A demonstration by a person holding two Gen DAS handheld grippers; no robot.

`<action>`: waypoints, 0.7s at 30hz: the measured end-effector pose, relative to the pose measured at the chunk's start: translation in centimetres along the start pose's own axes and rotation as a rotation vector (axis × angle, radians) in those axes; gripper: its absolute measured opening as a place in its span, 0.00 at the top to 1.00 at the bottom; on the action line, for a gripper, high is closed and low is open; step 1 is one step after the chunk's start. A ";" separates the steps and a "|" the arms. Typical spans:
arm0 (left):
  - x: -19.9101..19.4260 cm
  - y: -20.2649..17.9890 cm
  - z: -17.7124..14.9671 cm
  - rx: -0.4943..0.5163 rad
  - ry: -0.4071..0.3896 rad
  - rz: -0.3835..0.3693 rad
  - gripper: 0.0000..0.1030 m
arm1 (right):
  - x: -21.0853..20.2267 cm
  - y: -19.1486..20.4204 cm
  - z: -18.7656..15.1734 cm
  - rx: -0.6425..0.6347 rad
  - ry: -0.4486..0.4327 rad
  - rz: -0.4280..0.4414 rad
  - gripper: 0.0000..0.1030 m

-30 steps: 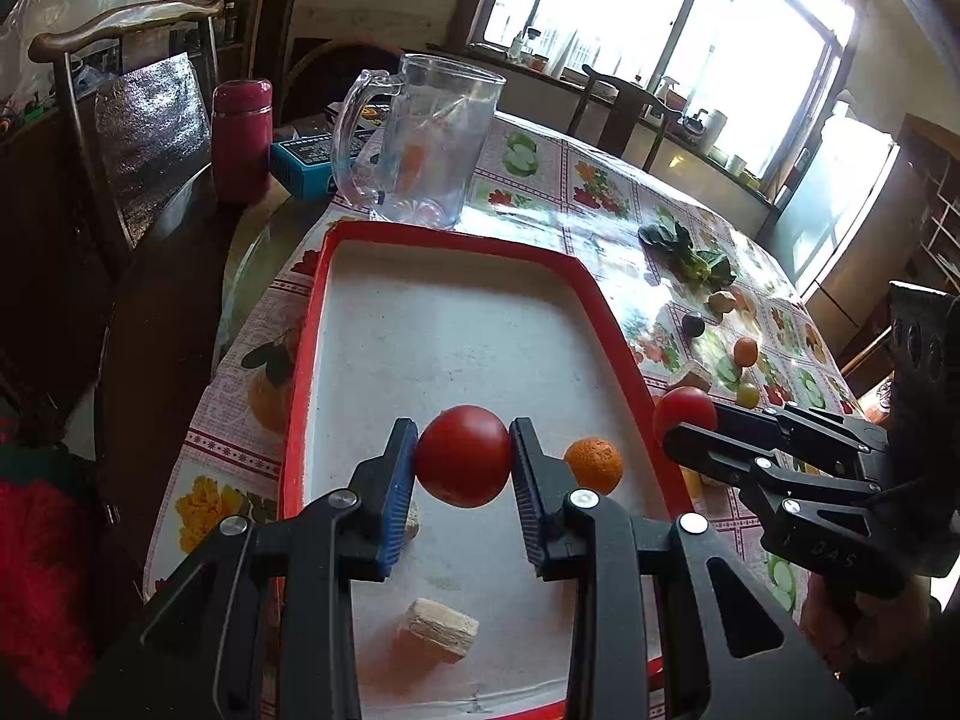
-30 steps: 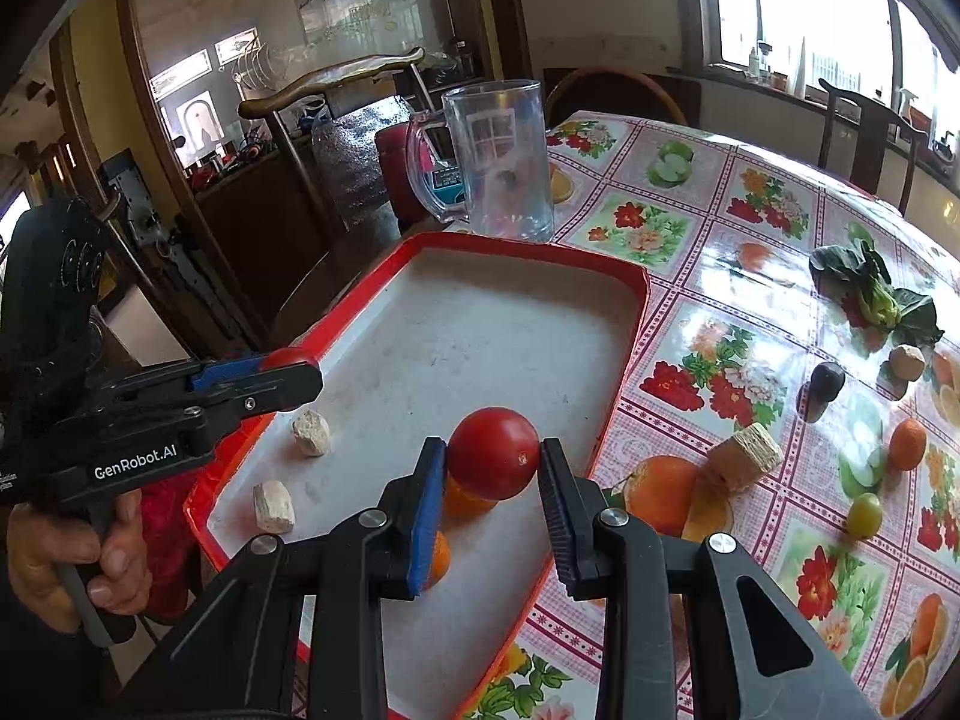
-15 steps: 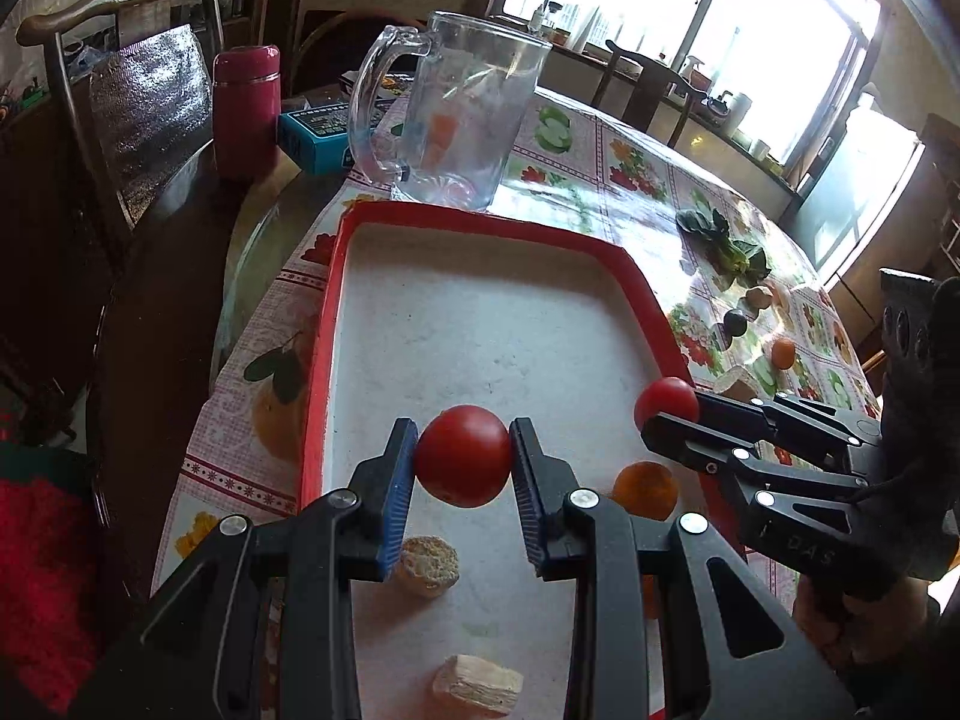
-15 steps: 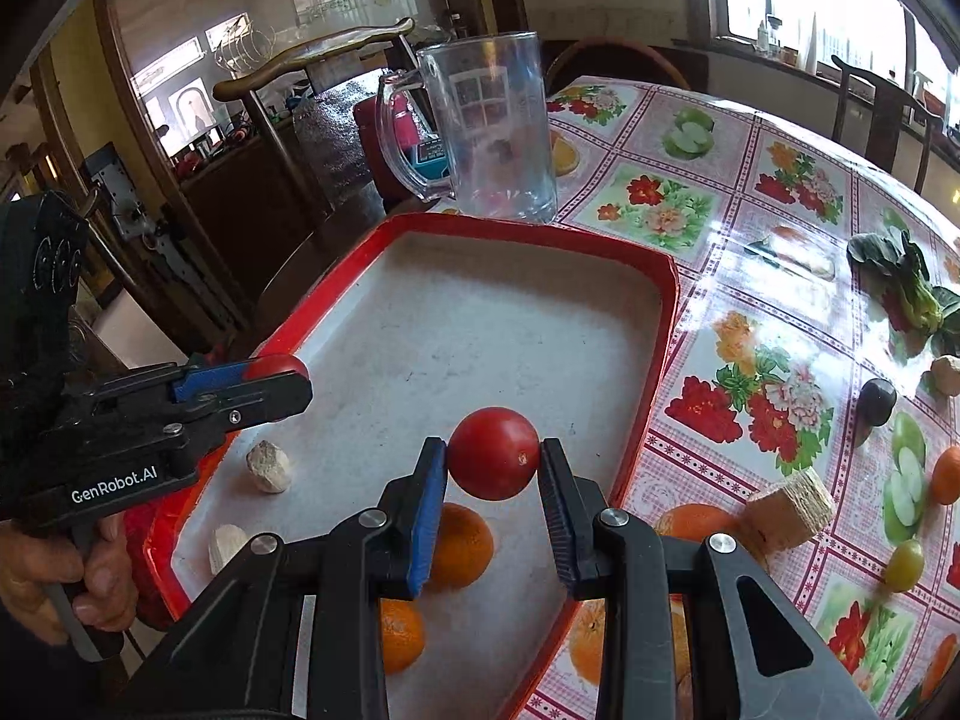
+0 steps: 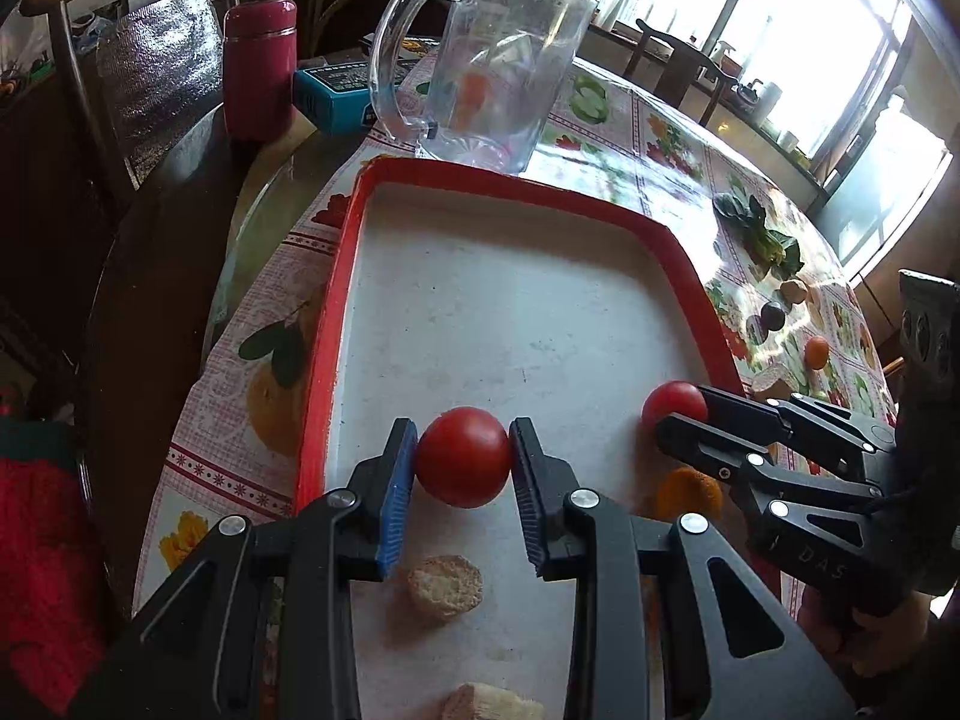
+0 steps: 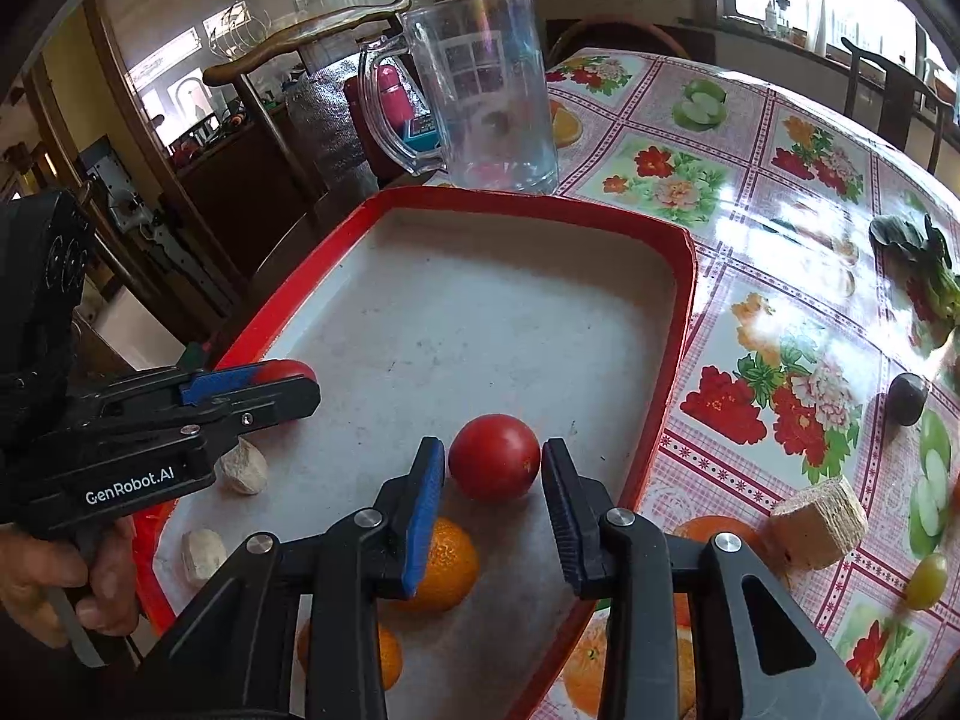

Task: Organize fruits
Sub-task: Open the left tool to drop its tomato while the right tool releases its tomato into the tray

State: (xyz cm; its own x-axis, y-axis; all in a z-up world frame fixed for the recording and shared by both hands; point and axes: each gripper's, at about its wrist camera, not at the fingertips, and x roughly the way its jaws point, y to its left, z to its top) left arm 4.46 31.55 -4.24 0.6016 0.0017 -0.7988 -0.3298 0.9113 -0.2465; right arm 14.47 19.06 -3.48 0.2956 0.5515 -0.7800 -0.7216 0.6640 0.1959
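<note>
My left gripper (image 5: 463,457) is shut on a red tomato (image 5: 463,456) and holds it over the near part of the red-rimmed tray (image 5: 360,222). In the right wrist view, my right gripper (image 6: 493,474) has its jaws slightly apart around a second red tomato (image 6: 494,456) that rests on the tray floor (image 6: 480,312); small gaps show on both sides. Two oranges (image 6: 444,564) lie in the tray under the right gripper. The left gripper also shows in the right wrist view (image 6: 264,384), the right gripper in the left wrist view (image 5: 678,420).
A clear glass mug (image 5: 492,60) stands just beyond the tray's far rim. Beige cork-like pieces (image 5: 445,585) lie in the tray. On the flowered tablecloth to the right lie greens (image 6: 924,276), a dark fruit (image 6: 906,399), a cork block (image 6: 819,531) and a green grape (image 6: 927,579). A red flask (image 5: 259,66) stands far left.
Both grippers moved forward over the tray. The right gripper's jaws have opened slightly and its tomato now sits on the tray floor. The left still holds its tomato.
</note>
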 end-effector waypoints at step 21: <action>-3.6 -7.1 -0.4 0.088 -0.075 -0.076 0.57 | -11.1 -6.4 -4.9 0.121 -0.139 -0.093 0.65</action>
State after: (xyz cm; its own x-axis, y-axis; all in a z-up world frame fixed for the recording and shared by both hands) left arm 4.33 24.86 0.18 0.6760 -0.0411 -0.7357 -0.2179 0.9426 -0.2530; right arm 12.71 6.25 1.04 0.4470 0.5441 -0.7100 -0.6092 0.7664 0.2037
